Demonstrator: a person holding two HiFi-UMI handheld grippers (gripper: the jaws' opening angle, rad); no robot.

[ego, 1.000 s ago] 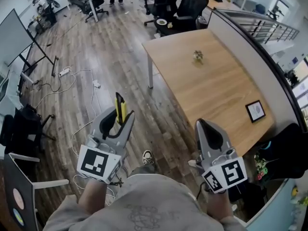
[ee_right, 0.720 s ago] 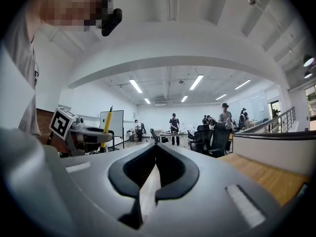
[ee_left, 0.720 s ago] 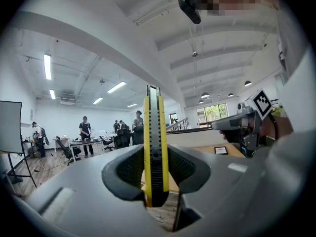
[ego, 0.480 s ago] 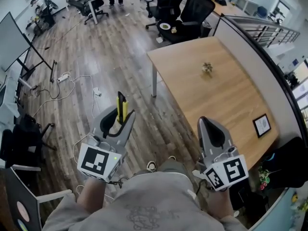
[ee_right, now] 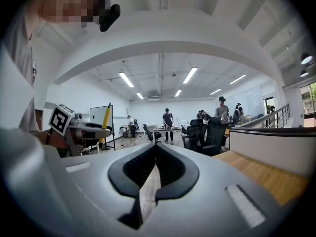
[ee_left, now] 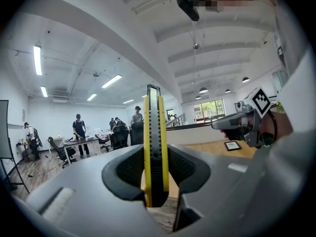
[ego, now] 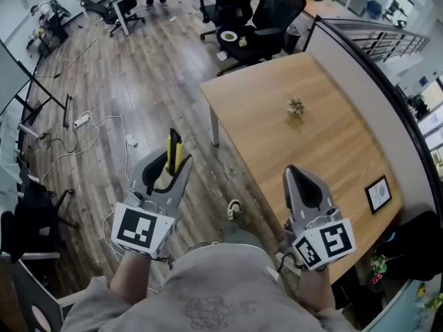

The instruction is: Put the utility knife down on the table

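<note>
Knife [ego: 172, 148], yellow and black, stands upright between the jaws of the left gripper [ego: 178, 163]. The jaws stand part open and press on its body from both sides. In the left gripper view the knife [ee_left: 155, 147] rises well above the pads, with its lower end down in the gap between them. The knife is in the air over the wood floor [ego: 138, 75], left of the table [ego: 332, 151] and well apart from it.

The right gripper [ego: 291, 173] is held level beside the left one, over the near left part of the table. In the right gripper view its jaws meet at the tips and nothing is between them [ee_right: 154, 154]; only floor shows through the slit behind. That view also shows the left gripper [ee_right: 94, 130] at the left with the knife [ee_right: 105, 116] sticking up from it.

On the table, a small thing [ego: 296, 106] that I cannot make out sits toward the far end, and a small frame [ego: 378, 194] lies by the right edge. Black chairs [ego: 270, 9] stand beyond the table's far end. Cables [ego: 83, 122] trail over the floor at the far left. A shoe [ego: 234, 209] shows near the table's left edge.
</note>
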